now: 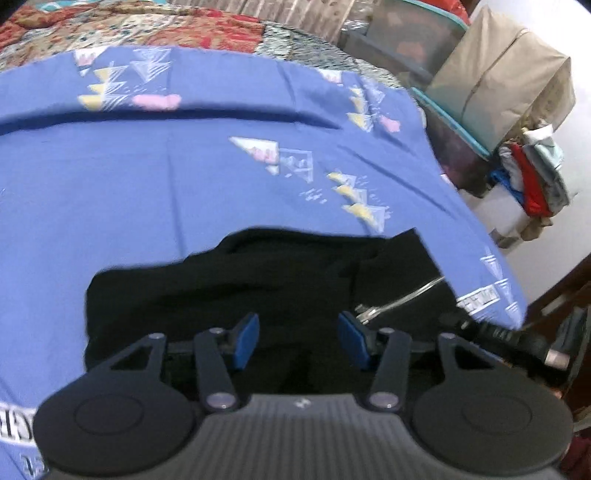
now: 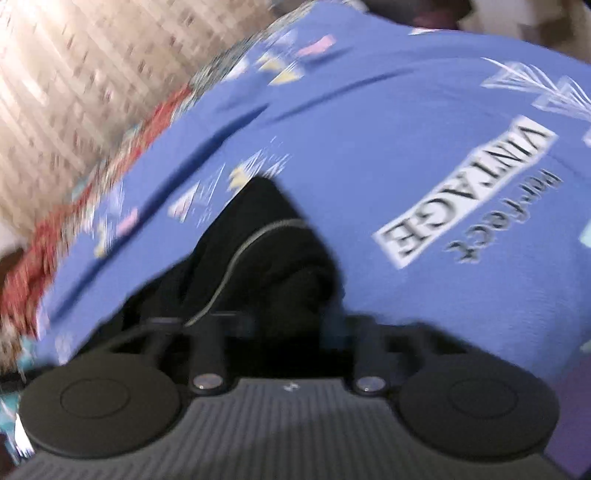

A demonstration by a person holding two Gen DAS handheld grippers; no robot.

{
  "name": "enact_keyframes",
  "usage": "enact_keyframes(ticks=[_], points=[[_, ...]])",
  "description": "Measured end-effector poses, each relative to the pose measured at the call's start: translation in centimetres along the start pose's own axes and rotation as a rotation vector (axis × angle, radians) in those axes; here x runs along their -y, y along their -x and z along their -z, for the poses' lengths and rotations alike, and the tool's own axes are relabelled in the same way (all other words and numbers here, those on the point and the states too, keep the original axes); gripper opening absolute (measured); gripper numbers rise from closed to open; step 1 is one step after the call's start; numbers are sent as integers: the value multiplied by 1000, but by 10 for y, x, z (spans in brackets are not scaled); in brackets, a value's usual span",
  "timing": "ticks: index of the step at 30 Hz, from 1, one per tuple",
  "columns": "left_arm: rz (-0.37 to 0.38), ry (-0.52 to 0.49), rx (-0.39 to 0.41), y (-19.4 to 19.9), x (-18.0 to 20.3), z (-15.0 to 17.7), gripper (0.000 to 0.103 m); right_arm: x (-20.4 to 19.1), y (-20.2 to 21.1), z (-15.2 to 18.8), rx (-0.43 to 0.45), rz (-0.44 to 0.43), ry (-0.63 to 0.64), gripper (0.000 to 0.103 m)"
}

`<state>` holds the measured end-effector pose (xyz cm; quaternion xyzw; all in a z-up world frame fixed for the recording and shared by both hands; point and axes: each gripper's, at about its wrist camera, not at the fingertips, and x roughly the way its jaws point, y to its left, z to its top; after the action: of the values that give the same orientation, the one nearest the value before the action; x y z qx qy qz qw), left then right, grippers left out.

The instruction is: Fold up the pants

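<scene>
Black pants (image 1: 258, 280) lie bunched on a blue printed sheet (image 1: 166, 177), directly beneath the wide-open left gripper (image 1: 299, 338); the right gripper's (image 2: 280, 325) fingertips are hidden. Storage boxes (image 1: 495, 85) stand beyond the sheet.

Bed, blue printed sheet (image 1: 184, 177) (over patchwork quilt (image 1: 207, 26)), black pants (image 1: 258, 273) atop

Both wrist views close, sharing black pants (image 1: 258, 280) on blue sheet (image 1: 147, 177).

Soft, even indoor light fills both fisheye views, edges bend strongly, the right wrist view is heavily motion-blurred, and the black pants (image 1: 258, 280) show no detail.
</scene>
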<state>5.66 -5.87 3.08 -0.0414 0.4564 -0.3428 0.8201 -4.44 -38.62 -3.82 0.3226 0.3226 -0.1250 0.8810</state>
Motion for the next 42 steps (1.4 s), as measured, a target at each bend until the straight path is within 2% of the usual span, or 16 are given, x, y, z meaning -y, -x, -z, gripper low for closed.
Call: enact_keyframes(ticks=[2,5,8,10,11,12,14,17,21,24,27,31,34,37,39,42], points=[[28,-29,27,6,13,-16,59,-30,16,-1,26,-33,81,22],[69,-83,47,9,39,-38,101,-89,37,8,74,-95,276,22],[126,-141,10,2,67,-48,103,-140,42,29,74,-127,450,22],[72,-188,-37,-10,78,-49,103,-165,44,46,73,-138,547,22],[39,-197,-63,-19,78,-47,97,-174,44,54,78,-138,590,22],[12,-189,-95,-28,74,-46,59,-185,45,61,83,-143,634,22],[-42,-141,-150,-32,56,-44,18,-194,56,72,84,-173,692,21],[25,-18,-68,1,11,-43,16,-215,59,83,70,-213,734,22],[-29,25,13,41,-38,-19,17,-241,50,92,-9,-354,742,22],[-118,106,-48,23,-79,4,29,-258,17,112,-151,-399,759,30],[-158,190,-127,-6,-105,26,40,-256,-17,129,-330,-358,757,31],[-128,199,-61,1,-104,28,44,-229,21,90,-192,-431,675,31],[-127,211,-42,11,-100,33,53,-200,38,58,-80,-359,579,31],[-120,209,-22,25,-97,43,55,-173,36,49,-73,-274,497,31],[-140,174,-21,30,-89,56,49,-160,22,56,-123,-243,461,30],[-169,118,-41,30,-85,76,27,-160,11,84,-159,-221,469,37]])
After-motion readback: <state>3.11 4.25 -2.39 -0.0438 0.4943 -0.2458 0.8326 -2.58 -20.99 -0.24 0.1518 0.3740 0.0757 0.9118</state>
